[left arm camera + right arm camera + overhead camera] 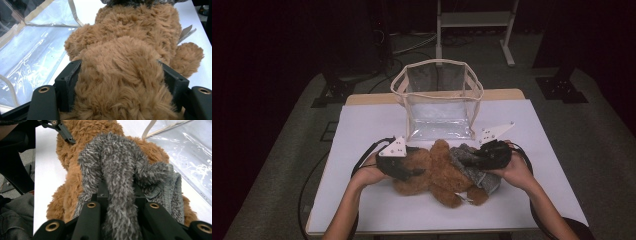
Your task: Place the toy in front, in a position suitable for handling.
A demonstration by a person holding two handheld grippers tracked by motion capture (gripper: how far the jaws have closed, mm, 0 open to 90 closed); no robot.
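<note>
- A clear plastic bag (439, 100) with cream fabric trim stands open and upright on the table, near the middle of the far edge; its transparent walls show the table surface through them.
- The white table (362, 130) has a pale wooden rim showing along its far edge and its near edge.
- Beyond the far edge, a white metal stand (474, 22) rests on the grey floor (277, 165), its two legs reaching forward.
- Dark cables (412, 42) lie on the floor beside that stand.
- A black flat base (562, 87) sits on the floor off the far right corner; another (332, 92) sits off the far left corner.
</note>
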